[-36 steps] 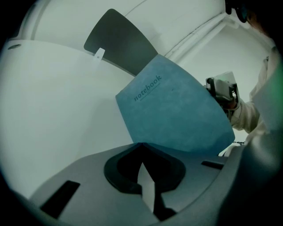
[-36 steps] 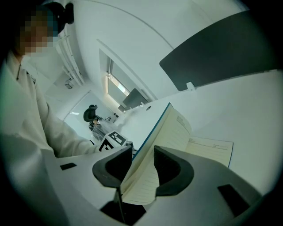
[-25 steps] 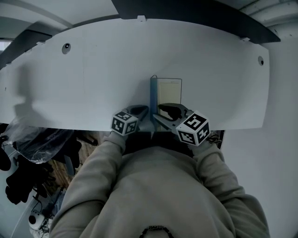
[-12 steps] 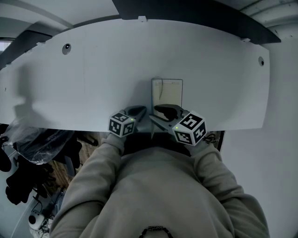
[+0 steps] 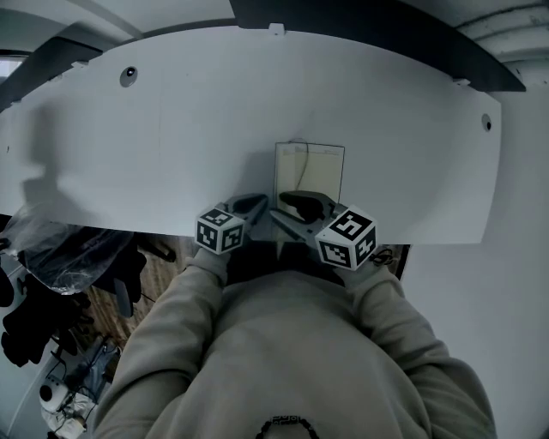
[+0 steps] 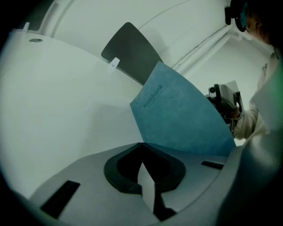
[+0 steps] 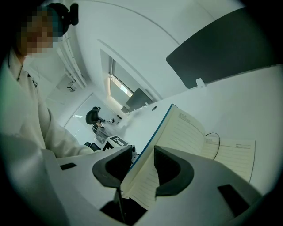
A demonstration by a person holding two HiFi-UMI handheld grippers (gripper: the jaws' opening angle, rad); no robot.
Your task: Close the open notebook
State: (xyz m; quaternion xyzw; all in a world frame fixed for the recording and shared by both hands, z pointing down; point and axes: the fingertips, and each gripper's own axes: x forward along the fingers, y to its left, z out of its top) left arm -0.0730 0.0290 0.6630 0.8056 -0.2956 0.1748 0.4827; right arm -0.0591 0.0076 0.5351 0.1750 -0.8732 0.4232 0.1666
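The notebook [image 5: 319, 167] lies near the front edge of the white table [image 5: 171, 129]. My right gripper [image 5: 292, 202] is shut on its raised left half. In the right gripper view the pads [image 7: 173, 170] clamp the lined pages and blue cover edge, which stand tilted at my right gripper [image 7: 142, 170]. The right-hand page [image 7: 232, 154] lies flat, with a thin black cord [image 7: 215, 143] across it. My left gripper [image 5: 257, 204] is just left of the book, its jaws [image 6: 142, 163] shut on nothing. The blue cover [image 6: 185, 114] rises right in front of them.
The table's front edge runs just under both grippers. A dark panel [image 5: 343, 13] lies behind the table's far edge. Dark bags and a chair [image 5: 69, 266] sit on the floor at lower left. The person's sleeves [image 5: 283, 343] fill the bottom of the head view.
The raised left half has swung rightward over the flat page; the blue strip of cover seen in the head view no longer shows. Both grippers shifted slightly left and toward me.
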